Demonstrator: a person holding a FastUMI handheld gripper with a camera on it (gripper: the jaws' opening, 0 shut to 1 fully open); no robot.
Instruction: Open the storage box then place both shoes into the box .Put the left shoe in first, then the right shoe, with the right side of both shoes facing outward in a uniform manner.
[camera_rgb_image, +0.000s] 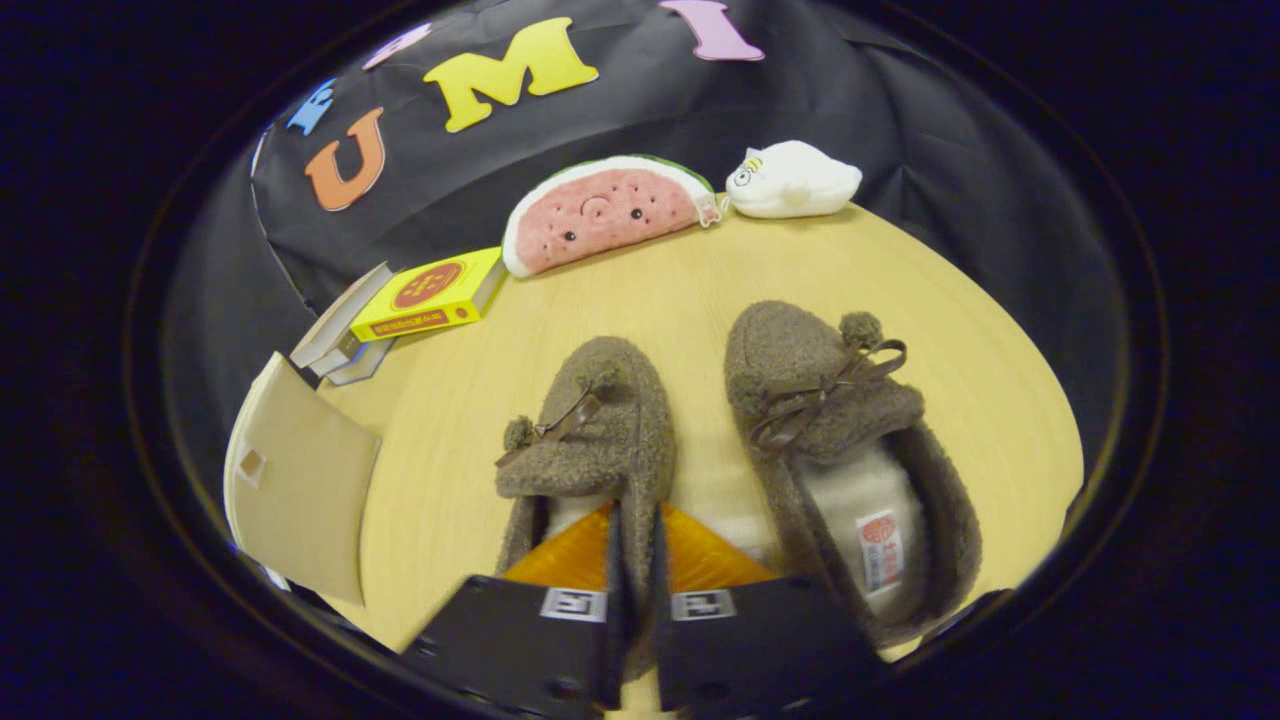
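Observation:
Two brown fuzzy slippers with bows lie side by side on the wooden table (690, 290), toes pointing away from me. My gripper (635, 535) is shut on the nearer shoe (600, 420), which is the left one of the pair as seen here. Its inner side wall is pinched between the two fingers. The other shoe (825, 400) lies just right of the fingers, and its white lining with a label shows. A beige storage box (300, 480) stands at the table's left edge. One flat panel with a small square cut-out faces me; I cannot tell whether it is open.
A yellow packet (430, 295) rests on stacked books (335, 345) beyond the box. A watermelon-slice plush (600, 210) and a white plush (790, 180) sit at the table's far edge against the black cloth wall.

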